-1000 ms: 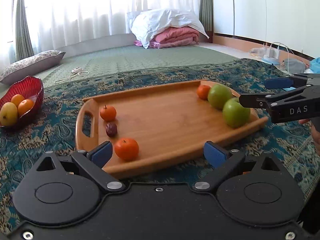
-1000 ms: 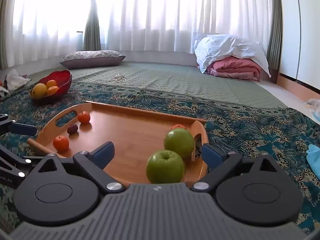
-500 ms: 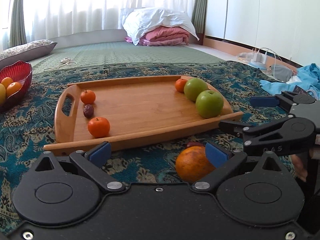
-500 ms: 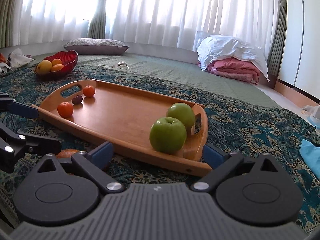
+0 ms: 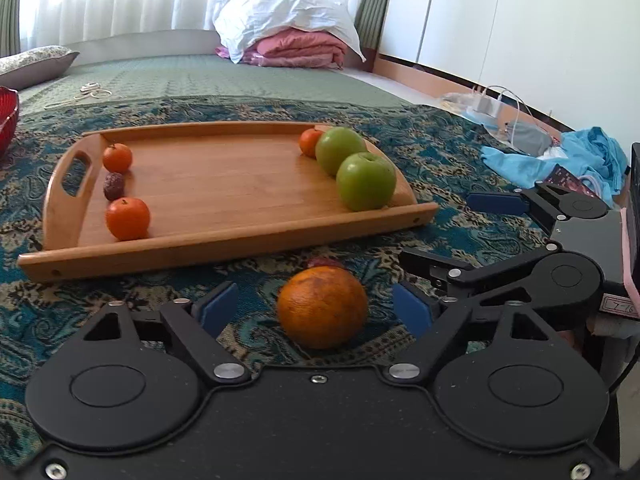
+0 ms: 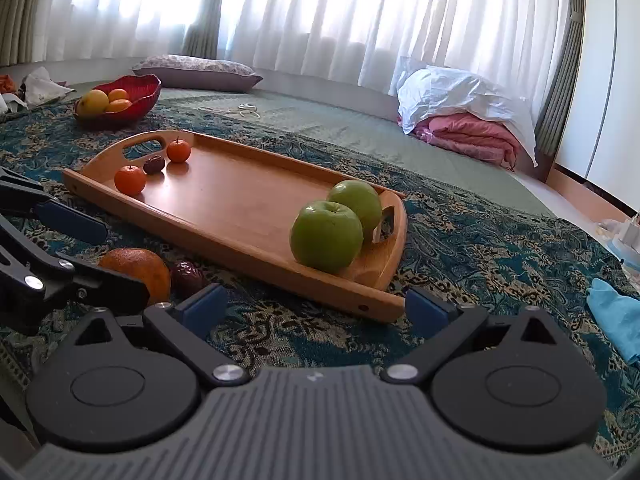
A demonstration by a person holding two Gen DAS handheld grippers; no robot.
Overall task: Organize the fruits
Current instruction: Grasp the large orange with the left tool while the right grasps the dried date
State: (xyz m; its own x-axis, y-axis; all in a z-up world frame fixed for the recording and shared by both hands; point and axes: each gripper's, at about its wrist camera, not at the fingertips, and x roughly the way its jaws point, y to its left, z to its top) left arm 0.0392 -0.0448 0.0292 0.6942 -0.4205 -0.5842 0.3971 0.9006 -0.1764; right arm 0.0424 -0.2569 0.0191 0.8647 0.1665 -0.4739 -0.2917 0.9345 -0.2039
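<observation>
Your left gripper has swung away from the tray and dropped toward the patterned teal cloth. A large rough-skinned orange, out of that camera's view a second ago, now sits low in the centre of the left wrist view, squarely between the two blue pads. The jaws have just been closing around it, but a gap remains on each side, so the fingers are released, not grasping. A small dark red fruit lies just behind the orange, touching or nearly so.

The long wooden tray with cut-out handles fills the middle of the frame beyond. It holds two green apples at its right end, one small orange fruit tucked behind them, and two more small orange fruits with a dark date-like fruit at its left end.

Your right gripper hangs over the cloth near the tray's apple end with its jaws wide and nothing between them; it has sunk toward the cloth too. In its view, a red bowl of yellow and orange fruit sits at the upper left.

Judging from this, you are about to pick the big orange off the cloth. Finish the squeeze evenly, since a round fruit may roll forward into the dark one.
</observation>
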